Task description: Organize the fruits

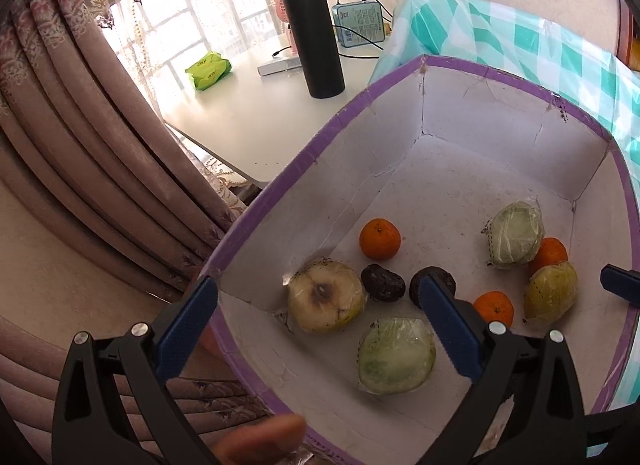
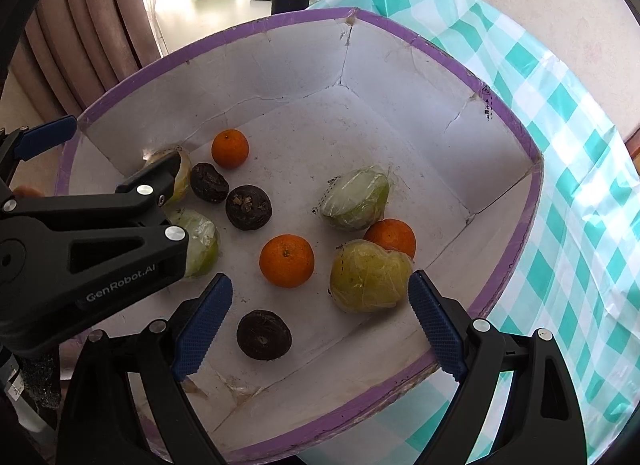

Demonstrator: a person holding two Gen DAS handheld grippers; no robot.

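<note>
A white cardboard box with a purple rim (image 1: 280, 181) (image 2: 508, 113) holds several fruits: oranges (image 1: 379, 238) (image 2: 286, 260), dark round fruits (image 1: 383, 283) (image 2: 263, 334), and plastic-wrapped pale green and yellow fruits (image 1: 395, 355) (image 2: 370, 276). My left gripper (image 1: 316, 321) is open over the box's left corner, above a wrapped yellowish fruit (image 1: 326, 296). My right gripper (image 2: 320, 325) is open and empty above the box's near side, between a dark fruit and the wrapped yellow-green fruit. The left gripper also shows in the right wrist view (image 2: 104, 153).
The box sits on a teal checked tablecloth (image 2: 580, 225) (image 1: 540, 45). A white table (image 1: 248, 105) behind holds a black flask (image 1: 312, 37), a green packet (image 1: 208, 71) and a blue box with cables (image 1: 358, 23). Brown curtains (image 1: 80, 145) hang at left.
</note>
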